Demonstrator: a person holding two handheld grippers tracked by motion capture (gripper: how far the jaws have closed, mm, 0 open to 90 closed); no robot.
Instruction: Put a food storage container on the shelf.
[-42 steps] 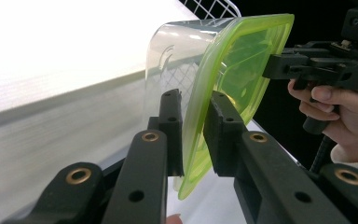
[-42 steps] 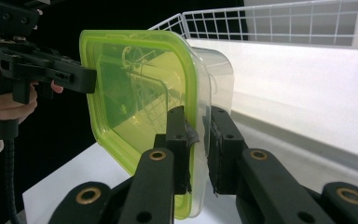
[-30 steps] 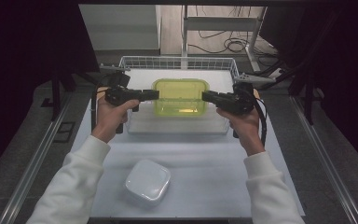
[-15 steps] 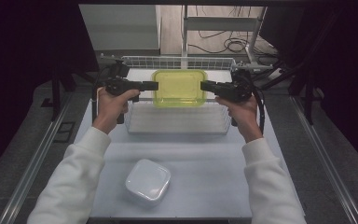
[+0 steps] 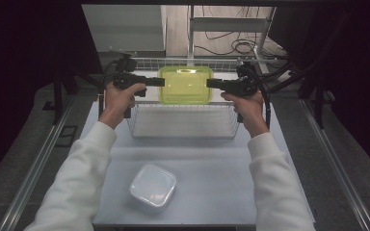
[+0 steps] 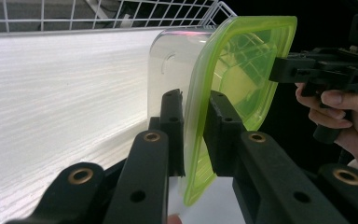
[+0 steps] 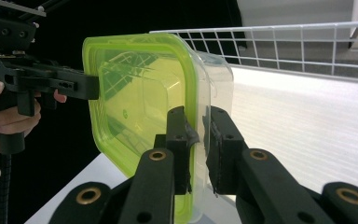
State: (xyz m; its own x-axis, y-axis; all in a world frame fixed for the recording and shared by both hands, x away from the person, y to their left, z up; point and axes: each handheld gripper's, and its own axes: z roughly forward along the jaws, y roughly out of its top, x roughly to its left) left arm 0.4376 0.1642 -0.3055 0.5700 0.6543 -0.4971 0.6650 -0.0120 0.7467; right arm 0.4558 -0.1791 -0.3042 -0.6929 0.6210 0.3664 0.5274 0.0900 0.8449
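A white table (image 5: pixel 192 187) runs from the near edge to the far end, with dark floor and metal rails on either side. On its far half sits a wire basket (image 5: pixel 183 126), its white mesh walls open at the top and its floor bare.

Over the far part of the basket hangs a clear box with a yellow-green lid (image 5: pixel 185 84), lid up, held level above the wire rim. In the left gripper view the box (image 6: pixel 233 79) appears on edge, the lid's rim running between that gripper's jaws and the clear body on the side toward the white table. In the right gripper view the same box (image 7: pixel 144 98) stands with its lid toward the dark side and its clear body toward the basket wire.

The left gripper (image 5: pixel 158 82) comes in from the left and is clamped on the left rim of the box; its pads (image 6: pixel 172 121) press the lid's edge from both sides. The right gripper (image 5: pixel 213 83) comes in from the right and grips the right rim likewise, its pads (image 7: pixel 179 135) closed against the edge.

Near the front of the table, left of centre, lies a small white container with a lid (image 5: pixel 152 186), well apart from the basket.
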